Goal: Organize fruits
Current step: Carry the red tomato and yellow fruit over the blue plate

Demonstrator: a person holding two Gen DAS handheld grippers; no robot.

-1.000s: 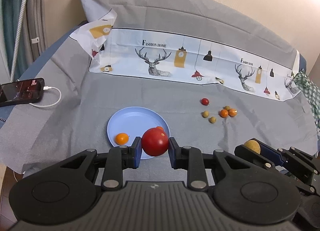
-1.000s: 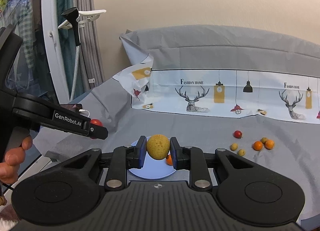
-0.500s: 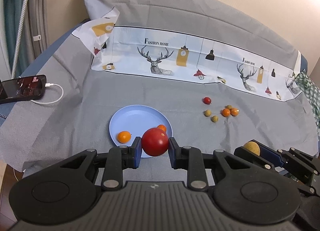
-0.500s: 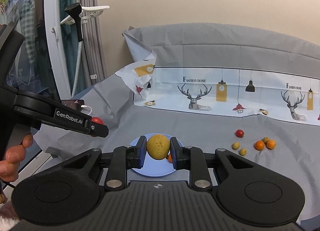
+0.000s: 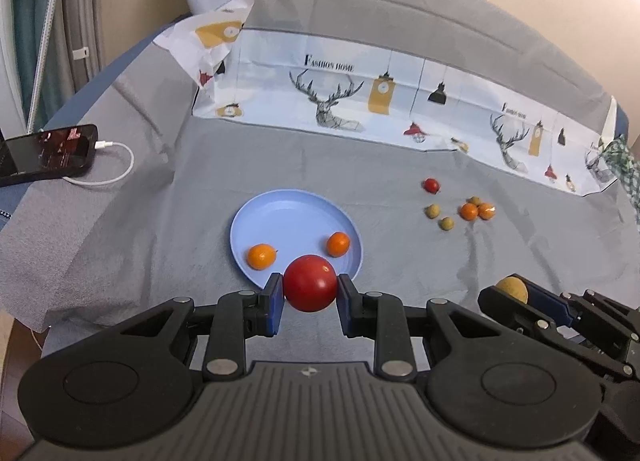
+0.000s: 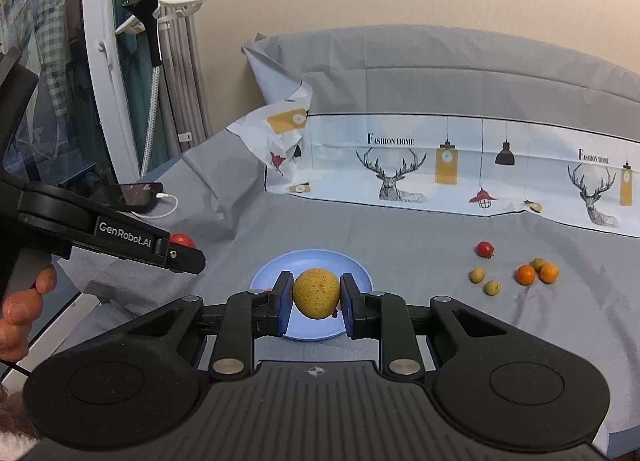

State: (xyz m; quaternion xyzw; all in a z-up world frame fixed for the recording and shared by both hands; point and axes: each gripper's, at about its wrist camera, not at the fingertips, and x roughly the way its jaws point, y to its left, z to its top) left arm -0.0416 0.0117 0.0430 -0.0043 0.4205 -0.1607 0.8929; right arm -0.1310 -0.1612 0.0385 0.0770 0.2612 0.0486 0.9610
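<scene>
My left gripper (image 5: pixel 310 288) is shut on a red tomato (image 5: pixel 310 283), held above the near rim of the blue plate (image 5: pixel 280 217). Two small oranges (image 5: pixel 261 256) lie on the plate. My right gripper (image 6: pixel 316 293) is shut on a rough yellow round fruit (image 6: pixel 316 292), held above the plate (image 6: pixel 352 265) from its near side. In the left wrist view the right gripper (image 5: pixel 516 293) with its yellow fruit (image 5: pixel 512 288) is at lower right. Several small loose fruits (image 5: pixel 460 209) lie on the grey cloth right of the plate.
A phone (image 5: pixel 48 153) with a white charging cable lies at the left edge of the bed. A printed deer cloth (image 5: pixel 380 97) lies along the back. The loose fruits also show in the right wrist view (image 6: pixel 516 271). A window and a curtain stand at left.
Both grippers have moved slightly forward toward the plate with their fruits still held. The plate's second orange now shows fully.
</scene>
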